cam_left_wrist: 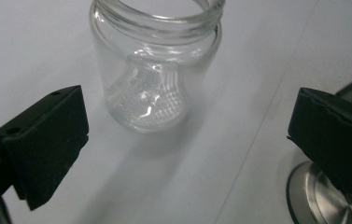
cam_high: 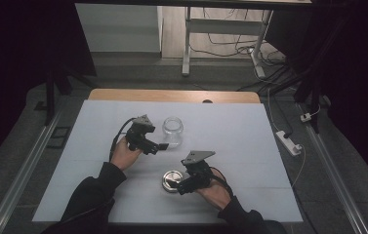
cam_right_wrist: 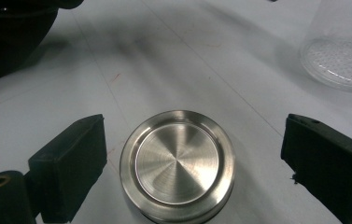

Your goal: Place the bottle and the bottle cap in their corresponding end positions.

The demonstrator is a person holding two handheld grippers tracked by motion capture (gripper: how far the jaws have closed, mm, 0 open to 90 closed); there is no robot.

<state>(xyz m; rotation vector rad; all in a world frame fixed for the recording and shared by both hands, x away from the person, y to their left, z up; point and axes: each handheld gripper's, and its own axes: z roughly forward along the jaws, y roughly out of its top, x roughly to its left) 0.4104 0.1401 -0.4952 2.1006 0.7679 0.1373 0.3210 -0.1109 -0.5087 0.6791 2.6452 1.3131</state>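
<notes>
Jar, clear glass, round, open-mouthed, lidless [cam_high: 173, 130]: stands upright near the middle of the white-covered bench [cam_high: 250, 146], taken here as landmark. Lid, brushed silver metal, round, flat [cam_high: 171, 180]: lies flat on the bench nearer the person than the jar, well apart from it. Left claw [cam_high: 161, 146]: held just beside the jar on the person's side, jaws spread wide with the jar [cam_left_wrist: 157, 70] ahead of them, touching nothing. Right claw [cam_high: 175, 185]: at the lid, jaws spread to either side of it [cam_right_wrist: 177, 164], not yet closed on it. Risks, judged: the smooth glass could slide or tip if the left claw closes off-centre or high on the neck; the shallow lid rim gives little purchase, so it could skid across the smooth bench cover or pop out of a pinch. Surface: plain white sheet over a wooden top, whose edge shows beyond the jar. Room: dim, dark at the sides; grey floor, white frame legs and loose cables beyond the bench; white power strip [cam_high: 289, 142] on the floor to the jar's right.
</notes>
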